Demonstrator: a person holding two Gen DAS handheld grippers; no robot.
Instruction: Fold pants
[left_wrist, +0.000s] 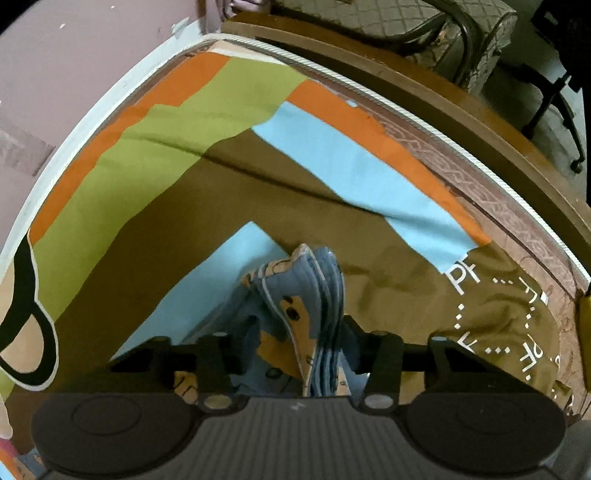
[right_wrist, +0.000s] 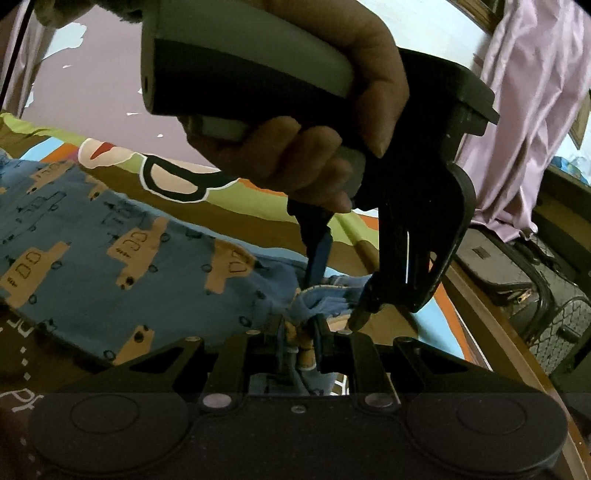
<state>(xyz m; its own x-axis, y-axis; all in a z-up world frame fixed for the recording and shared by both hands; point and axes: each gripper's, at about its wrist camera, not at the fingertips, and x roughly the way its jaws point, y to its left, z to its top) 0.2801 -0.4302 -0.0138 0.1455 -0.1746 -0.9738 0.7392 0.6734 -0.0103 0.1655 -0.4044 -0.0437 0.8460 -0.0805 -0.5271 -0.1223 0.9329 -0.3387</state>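
I have my left gripper (left_wrist: 317, 354) clamped on a bunched edge of the pants (left_wrist: 295, 295), layers stacked between its fingers. My right gripper (right_wrist: 299, 347) is pinching the same gathered end of the pants (right_wrist: 110, 236), just beside the other gripper (right_wrist: 369, 280), which a hand (right_wrist: 314, 147) holds. From the right wrist view the blue truck-print cloth runs away from my grip toward the left, long axis roughly level, lying flat on the bedsheet (left_wrist: 221, 177). Ahead of the left gripper the bed's piped edge (left_wrist: 369, 92) and wooden frame (left_wrist: 461, 107) curve close by, with bare sheet between.
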